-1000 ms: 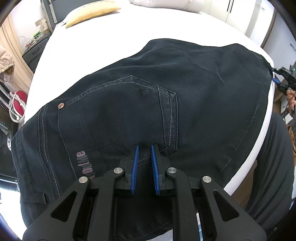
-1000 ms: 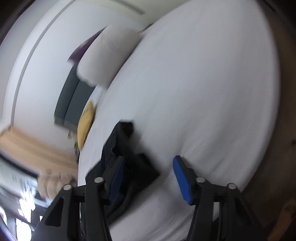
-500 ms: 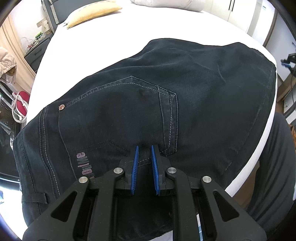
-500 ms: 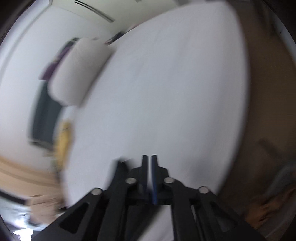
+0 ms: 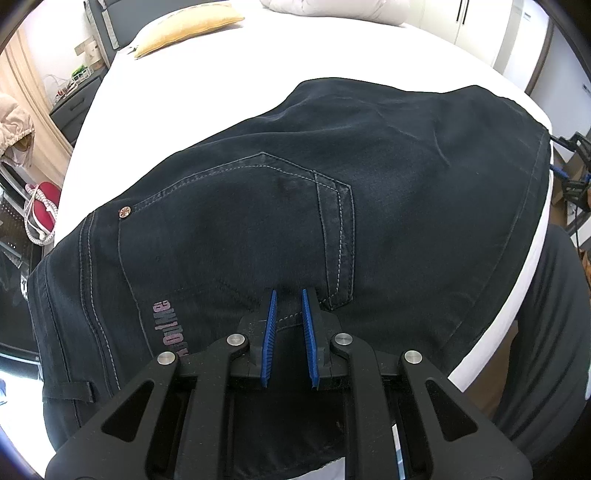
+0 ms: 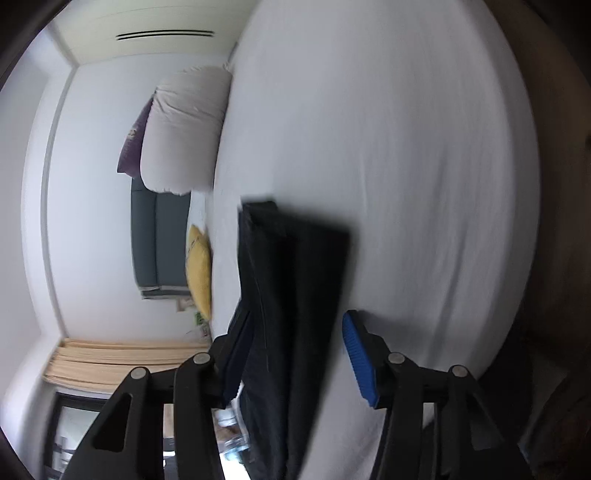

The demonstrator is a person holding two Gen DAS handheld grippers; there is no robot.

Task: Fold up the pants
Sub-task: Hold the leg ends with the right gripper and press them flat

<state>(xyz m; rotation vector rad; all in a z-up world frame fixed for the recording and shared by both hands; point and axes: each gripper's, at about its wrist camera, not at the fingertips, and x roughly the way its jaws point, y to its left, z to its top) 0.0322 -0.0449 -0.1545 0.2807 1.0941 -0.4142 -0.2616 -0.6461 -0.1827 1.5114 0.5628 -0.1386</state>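
While spread on the bed (image 5: 229, 92), pants (image 5: 295, 221) beneath parted left gripper (image 5: 288, 328), between wide-open right gripper (image 6: 295, 347).

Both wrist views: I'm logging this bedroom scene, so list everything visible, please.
pants: one, black denim, spread flat on the bed's near half.
bed: one, white sheet, under the pants.
yellow pillow: one, at the bed's head.
white duvet: one, bundled at the bed's head.
headboard: one, grey, behind the pillow.
wardrobe: one, white, beyond the bed.
red bag: one, on the floor left of the bed.
left gripper: black with blue pads, narrowly parted over the back pocket seam.
right gripper: jaws wide open astride the pants' edge.
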